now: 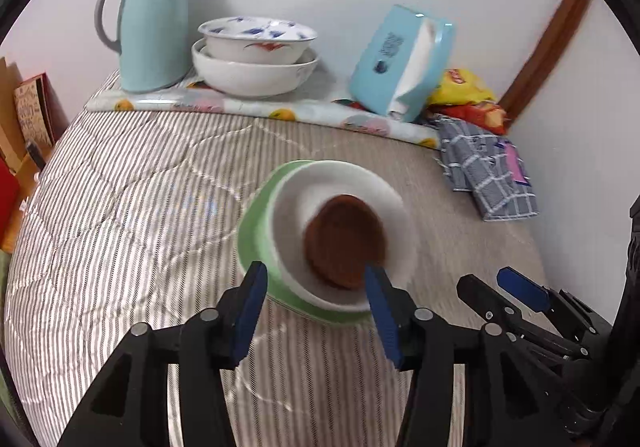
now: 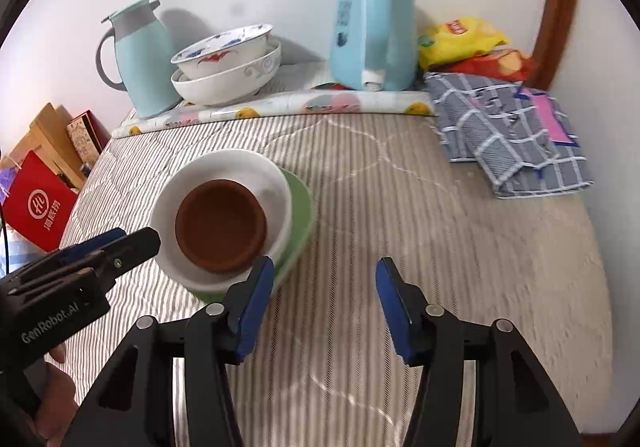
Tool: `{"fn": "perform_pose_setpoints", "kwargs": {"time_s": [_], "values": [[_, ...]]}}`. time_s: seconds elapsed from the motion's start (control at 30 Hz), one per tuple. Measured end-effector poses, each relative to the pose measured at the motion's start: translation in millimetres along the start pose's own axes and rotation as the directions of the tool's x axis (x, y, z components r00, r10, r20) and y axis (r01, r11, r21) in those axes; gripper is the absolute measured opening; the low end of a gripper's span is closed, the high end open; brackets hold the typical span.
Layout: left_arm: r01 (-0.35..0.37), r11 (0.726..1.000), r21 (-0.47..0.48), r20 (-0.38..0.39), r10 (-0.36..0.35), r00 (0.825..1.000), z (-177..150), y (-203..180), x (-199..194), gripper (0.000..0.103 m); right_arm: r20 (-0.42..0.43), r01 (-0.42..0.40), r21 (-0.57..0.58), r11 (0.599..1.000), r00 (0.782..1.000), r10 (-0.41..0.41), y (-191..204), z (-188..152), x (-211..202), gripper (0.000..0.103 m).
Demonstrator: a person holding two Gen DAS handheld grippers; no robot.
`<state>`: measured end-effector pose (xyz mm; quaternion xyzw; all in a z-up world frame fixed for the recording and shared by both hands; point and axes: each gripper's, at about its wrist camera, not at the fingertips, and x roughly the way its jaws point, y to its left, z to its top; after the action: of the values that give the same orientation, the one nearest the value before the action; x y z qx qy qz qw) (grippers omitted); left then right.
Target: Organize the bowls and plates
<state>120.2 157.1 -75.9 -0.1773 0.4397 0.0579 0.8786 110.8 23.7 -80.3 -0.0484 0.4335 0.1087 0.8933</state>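
Three dishes sit nested near the middle of a striped quilted cover (image 2: 380,207): a brown saucer (image 2: 221,225) inside a white bowl (image 2: 276,183), which rests on a green plate (image 2: 302,207). The stack looks tilted and slightly blurred in the left wrist view. The left gripper (image 1: 316,289) has its jaws spread wide around the near edge of the stack, one blue finger at the green rim on the left, the other overlapping the brown saucer's edge; whether either pad touches is unclear. The right gripper (image 2: 324,287) hovers just right of the stack with jaws wide apart and nothing between them, its left finger close to the white bowl's near rim. At the far side, against the wall, a fruit-patterned mat (image 2: 280,103) carries a pale blue jug (image 2: 140,59) on the left, two more stacked bowls (image 2: 228,67) beside it, and a blue tissue box (image 2: 372,27) further right. Snack packets (image 2: 468,43) and a folded checked cloth (image 2: 508,131) lie at the far right.
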Motion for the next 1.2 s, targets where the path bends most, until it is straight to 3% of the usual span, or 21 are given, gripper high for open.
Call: {"fn": "perform_pose_setpoints", "kwargs": {"time_s": [0.23, 0.37, 0.57, 0.7, 0.83, 1.2], "values": [[0.051, 0.998, 0.033, 0.054, -0.052, 0.997, -22.5, -38.0, -30.6, 0.063, 0.027, 0.063, 0.034, 0.997, 0.998, -0.064, -35.3, -27.7, -48.6, 0.055], [0.075, 0.997, 0.033, 0.079, -0.077, 0.994, -38.8, -54.3, -46.1, 0.067, 0.079, 0.089, 0.060, 0.994, 0.992, -0.094, -54.8, -45.7, -80.7, 0.079], [0.101, 0.994, 0.042, 0.117, -0.105, 0.988, -62.8, -76.8, -69.8, 0.076, 0.143, 0.125, 0.073, 0.989, 0.981, -0.135, -71.6, -67.5, -120.4, 0.090], [0.080, 0.993, 0.081, 0.136, -0.090, 0.987, -76.0, -89.9, -85.3, 0.084, 0.158, 0.133, 0.100, 0.986, 0.976, -0.148, -80.4, -81.4, -137.1, 0.098], [0.061, 0.994, 0.088, 0.153, -0.074, 0.985, -87.5, -95.9, -97.7, 0.092, 0.154, 0.152, 0.111, 0.982, 0.974, -0.168, -82.4, -96.2, -148.3, 0.098], [0.055, 0.993, 0.101, 0.175, -0.073, 0.982, -102.2, -97.2, -122.1, 0.093, 0.178, 0.176, 0.095, 0.980, 0.965, -0.191, -74.3, -112.3, -174.0, 0.098]]}}
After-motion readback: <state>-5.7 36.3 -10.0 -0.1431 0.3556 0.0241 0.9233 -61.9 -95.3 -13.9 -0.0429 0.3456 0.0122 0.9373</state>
